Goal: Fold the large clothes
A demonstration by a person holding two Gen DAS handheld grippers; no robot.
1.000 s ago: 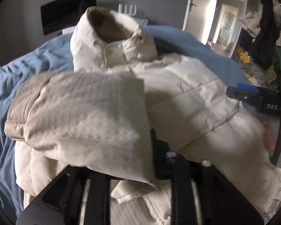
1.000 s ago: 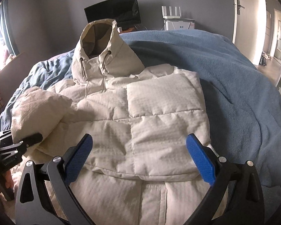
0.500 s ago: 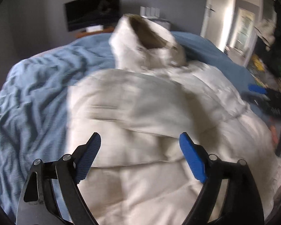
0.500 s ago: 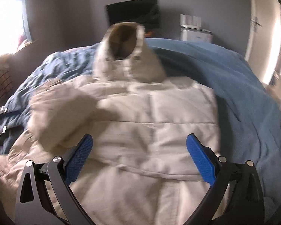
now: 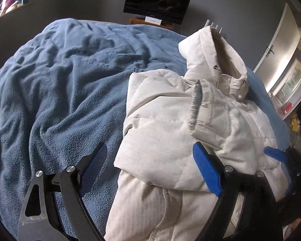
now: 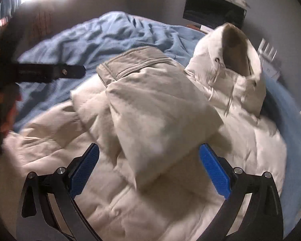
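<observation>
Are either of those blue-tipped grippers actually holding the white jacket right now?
No. The left gripper and right gripper are both open above the jacket, holding nothing.

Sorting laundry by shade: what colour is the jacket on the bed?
Cream white; the jacket shows best in the right wrist view.

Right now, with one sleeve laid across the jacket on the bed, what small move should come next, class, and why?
Probably fold the hood down onto the jacket. The sleeve already lies across the front, while the hood stands up past the collar on the blue blanket. Both the left tool and the right tool are open and empty, so either could take it.
</observation>
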